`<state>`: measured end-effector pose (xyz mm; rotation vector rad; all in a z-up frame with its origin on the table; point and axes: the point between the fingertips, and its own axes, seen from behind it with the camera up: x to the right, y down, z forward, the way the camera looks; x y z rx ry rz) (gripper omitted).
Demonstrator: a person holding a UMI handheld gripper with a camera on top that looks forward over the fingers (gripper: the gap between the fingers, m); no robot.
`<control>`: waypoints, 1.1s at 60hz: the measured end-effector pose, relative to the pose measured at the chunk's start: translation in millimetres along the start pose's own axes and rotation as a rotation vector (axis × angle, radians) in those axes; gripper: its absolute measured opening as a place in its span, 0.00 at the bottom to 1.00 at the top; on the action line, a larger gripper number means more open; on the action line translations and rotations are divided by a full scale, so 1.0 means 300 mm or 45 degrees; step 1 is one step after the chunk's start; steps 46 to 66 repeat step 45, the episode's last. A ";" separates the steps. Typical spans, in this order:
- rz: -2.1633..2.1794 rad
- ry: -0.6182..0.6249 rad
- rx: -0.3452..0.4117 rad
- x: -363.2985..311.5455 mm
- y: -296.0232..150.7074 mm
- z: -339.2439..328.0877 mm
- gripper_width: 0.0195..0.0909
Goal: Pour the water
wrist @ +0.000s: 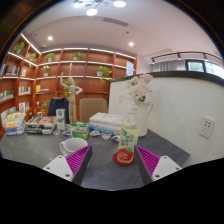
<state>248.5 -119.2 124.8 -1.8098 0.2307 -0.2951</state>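
A clear plastic bottle [129, 131] with a green label stands upright on the dark grey table [110, 172], beyond my fingers. In front of it lies a small red cup or lid [124, 156], just ahead of the gap between the fingers. A white mug [72, 146] sits to the left, close to my left finger. My gripper [113, 160] is open, its purple pads [149, 160] spread wide with nothing between them.
Snack packets [40, 125] and a white box [104, 122] lie further back on the table. A vase with flowers [140, 95] stands behind the bottle beside a white wall. Shelves with plants [70, 70] line the far room.
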 end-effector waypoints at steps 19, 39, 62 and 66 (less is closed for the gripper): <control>-0.010 -0.351 0.048 -0.329 -0.037 -0.215 0.89; -0.010 -0.410 0.119 -0.428 -0.117 -0.292 0.89; 0.005 -0.400 0.124 -0.421 -0.123 -0.277 0.87; 0.005 -0.400 0.124 -0.421 -0.123 -0.277 0.87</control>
